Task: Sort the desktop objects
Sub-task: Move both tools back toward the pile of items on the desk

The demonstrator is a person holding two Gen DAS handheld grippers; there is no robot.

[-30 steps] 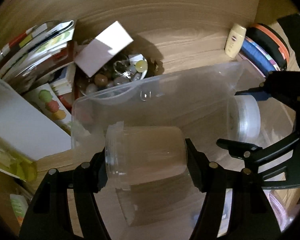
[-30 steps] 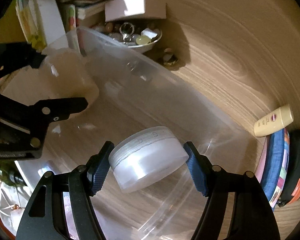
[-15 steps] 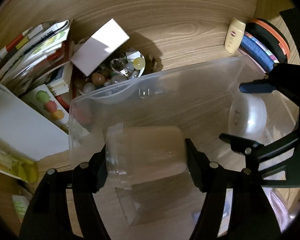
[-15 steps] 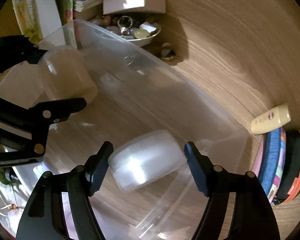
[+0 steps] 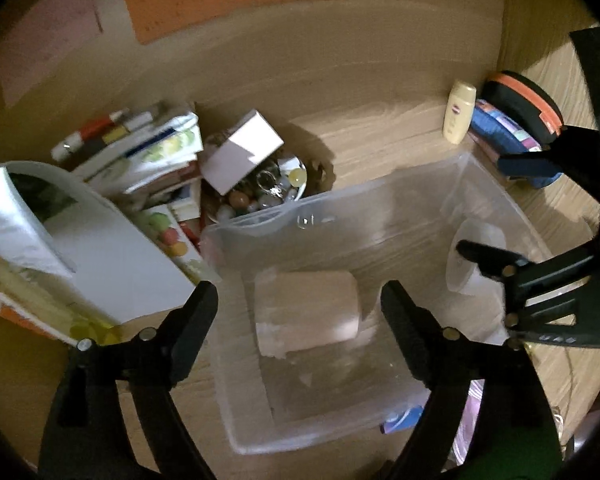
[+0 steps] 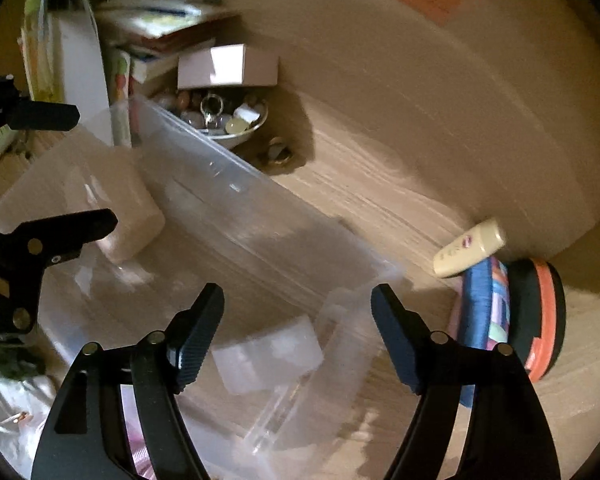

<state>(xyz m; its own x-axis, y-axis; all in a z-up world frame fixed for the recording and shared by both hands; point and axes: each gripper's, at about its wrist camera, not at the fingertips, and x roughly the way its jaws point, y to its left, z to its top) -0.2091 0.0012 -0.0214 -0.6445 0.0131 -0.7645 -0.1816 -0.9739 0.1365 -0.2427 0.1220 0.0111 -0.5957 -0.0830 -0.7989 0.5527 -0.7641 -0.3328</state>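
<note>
- We see the left gripper (image 5: 298, 300) spread wide, gripping nothing; the clear jar (image 5: 306, 312) lies on its side between the tips, touching neither, on the floor of the clear bin (image 5: 340, 204).
- Our right gripper (image 6: 298, 304) is likewise parted and empty; the white tub (image 6: 268, 354) lies in the bin's corner just below the gap, toward 7 o'clock.
- From the left wrist view, that tub sits at 3 o'clock behind the right gripper.
- Beyond the bin at 11 o'clock, a bowl of beads (image 5: 268, 192) rests on the wooden surface (image 5: 380, 136).
</note>
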